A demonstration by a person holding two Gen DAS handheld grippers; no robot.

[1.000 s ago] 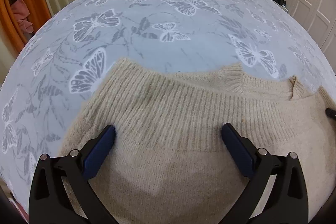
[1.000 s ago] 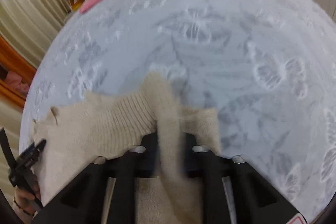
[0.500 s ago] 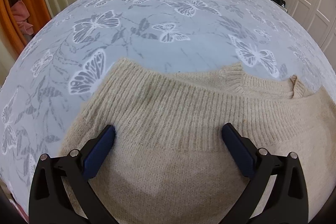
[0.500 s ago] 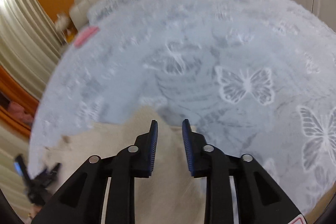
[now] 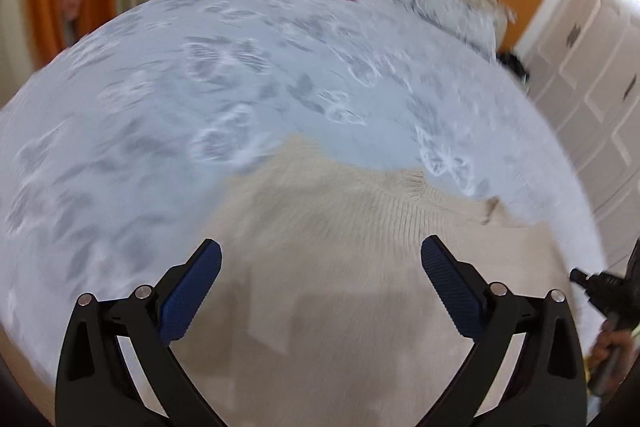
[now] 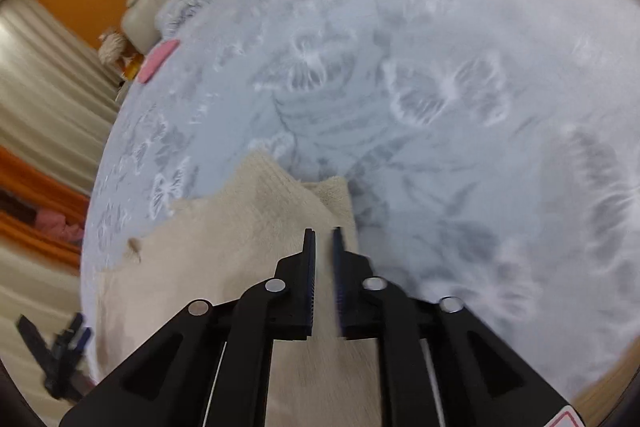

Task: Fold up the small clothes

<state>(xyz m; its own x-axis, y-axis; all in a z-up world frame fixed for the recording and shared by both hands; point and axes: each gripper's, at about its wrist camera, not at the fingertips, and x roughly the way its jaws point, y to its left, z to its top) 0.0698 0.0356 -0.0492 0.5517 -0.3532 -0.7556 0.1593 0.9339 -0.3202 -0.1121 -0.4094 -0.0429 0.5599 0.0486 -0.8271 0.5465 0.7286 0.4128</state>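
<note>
Both grippers have shiny black plastic arms with round silver screws. The left gripper (image 5: 321, 287) has bumpy dark blue pads (image 5: 188, 297). The right gripper (image 6: 323, 269) has thin white cables and a red sticker.

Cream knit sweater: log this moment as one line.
item: cream knit sweater flat on butterfly-print bedspread | left hand-held gripper: open, empty | right hand-held gripper: closing, empty

Soft daylight — motion blur, fisheye warp
</note>
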